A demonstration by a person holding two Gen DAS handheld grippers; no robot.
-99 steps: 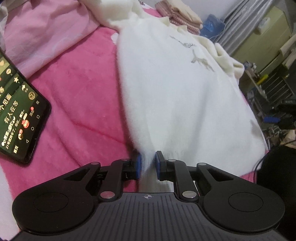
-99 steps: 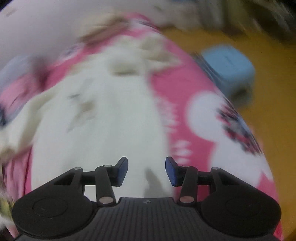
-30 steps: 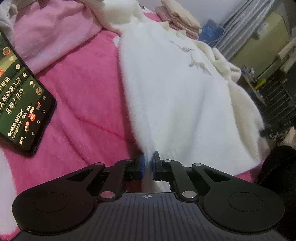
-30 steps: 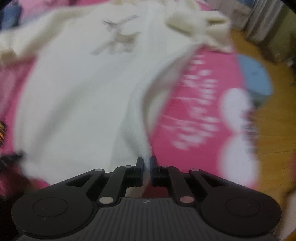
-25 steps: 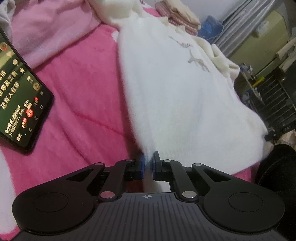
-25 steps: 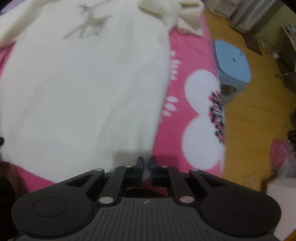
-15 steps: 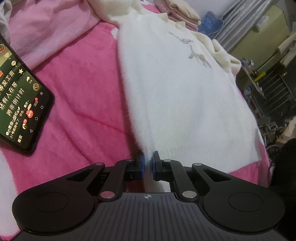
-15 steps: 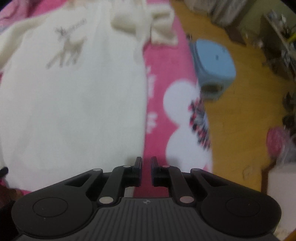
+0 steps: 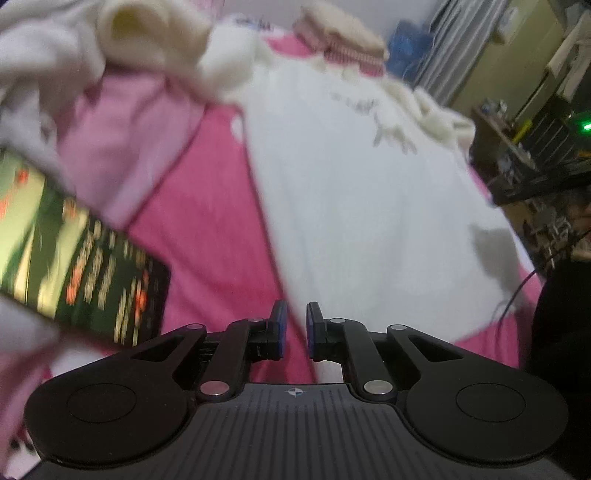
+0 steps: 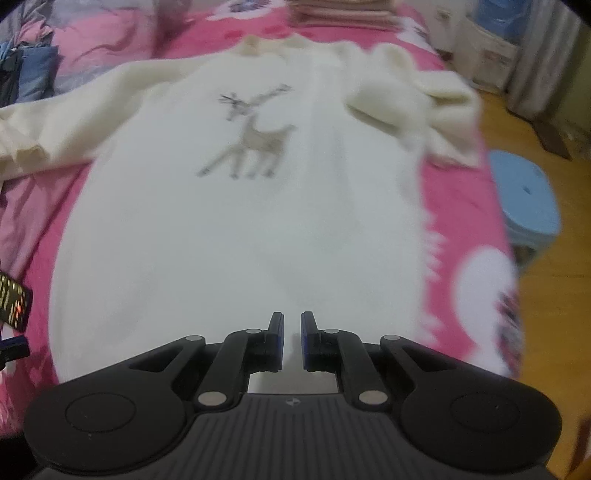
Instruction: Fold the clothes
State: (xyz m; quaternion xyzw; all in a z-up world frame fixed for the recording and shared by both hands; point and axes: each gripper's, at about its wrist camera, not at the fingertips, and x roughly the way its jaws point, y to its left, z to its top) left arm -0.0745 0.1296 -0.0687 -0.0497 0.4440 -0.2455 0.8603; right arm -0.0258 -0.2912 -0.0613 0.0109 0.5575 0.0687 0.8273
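A cream sweater (image 10: 240, 221) with a grey deer motif (image 10: 255, 136) lies flat, front up, on a pink blanket (image 10: 461, 206). Its right sleeve (image 10: 406, 103) is bunched near the shoulder. My right gripper (image 10: 292, 332) hovers over the sweater's lower middle, jaws nearly together, with no cloth visibly pinched. In the left wrist view the sweater (image 9: 351, 203) stretches away. Its near left corner ends just at my left gripper (image 9: 295, 328). The left jaws are a narrow slit apart, and pink blanket (image 9: 207, 229) shows through it.
A lit phone (image 9: 85, 266) lies on the blanket left of the sweater. A pale pink garment (image 9: 122, 140) and white clothes are heaped beyond it. Folded clothes (image 10: 340, 11) are stacked at the far end. A blue stool (image 10: 528, 199) stands on the wooden floor to the right.
Both grippers were shut on the sweater's bottom hem corners; now the hem lies flat on the blanket. The right view has swung from the right edge to the sweater's middle. The left view blurs with motion.
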